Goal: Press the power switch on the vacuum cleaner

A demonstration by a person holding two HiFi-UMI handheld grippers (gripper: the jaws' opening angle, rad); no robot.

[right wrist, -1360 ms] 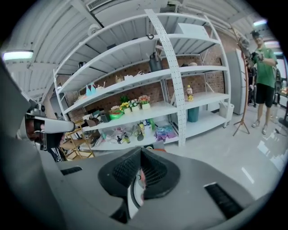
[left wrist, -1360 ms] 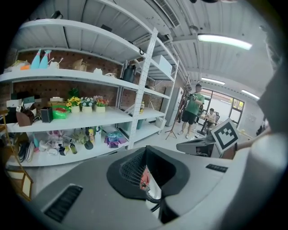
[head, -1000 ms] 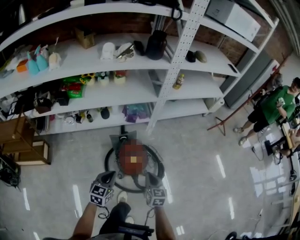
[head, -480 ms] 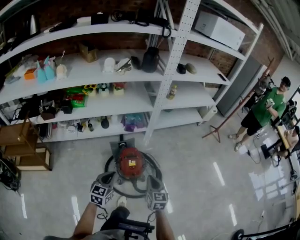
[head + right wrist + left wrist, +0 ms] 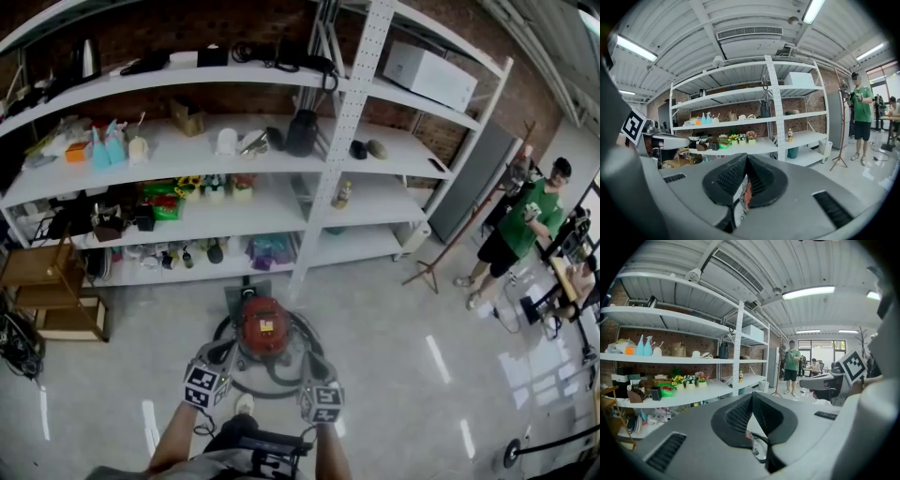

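I held both grippers low over the glossy floor (image 5: 422, 309), each with its jaws closed tip to tip and nothing between them. My left gripper (image 5: 221, 353) hung just beside the near left edge of the red vacuum cleaner (image 5: 262, 325), and my right gripper (image 5: 310, 364) hung near its right edge. The vacuum cleaner sat on the floor in front of the white shelving unit (image 5: 349, 122), ringed by its black hose (image 5: 221, 328). Its power switch was too small to make out. A person in a green shirt (image 5: 521, 225) stood well apart on my right.
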